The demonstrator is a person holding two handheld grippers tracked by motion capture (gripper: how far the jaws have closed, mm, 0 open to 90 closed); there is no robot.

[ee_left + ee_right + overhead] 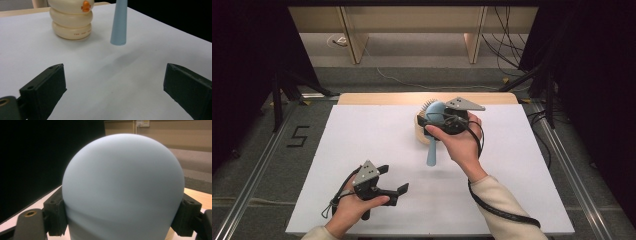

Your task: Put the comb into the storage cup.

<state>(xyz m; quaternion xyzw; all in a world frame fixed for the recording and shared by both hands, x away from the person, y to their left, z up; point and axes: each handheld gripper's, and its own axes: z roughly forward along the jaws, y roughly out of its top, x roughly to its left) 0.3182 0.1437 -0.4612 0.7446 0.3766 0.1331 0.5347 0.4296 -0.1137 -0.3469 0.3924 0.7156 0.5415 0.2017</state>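
A light blue hairbrush [433, 131] is held off the table, head toward the back and handle [119, 23] pointing down at the white surface. My right gripper [439, 118] is shut on its rounded head [122, 187], both jaws pressed against its sides. Just behind it sits a cream ringed toy [72, 21] with an orange beak [86, 6], partly hidden by the brush in the high view. My left gripper [393, 180] rests near the front left of the table, open, with nothing between its jaws.
The white table top [362, 140] has bare room on the left and right. A wooden strip [377, 98] runs along its far edge. Beyond are wooden furniture legs [354, 42] and cables on the floor [507, 45].
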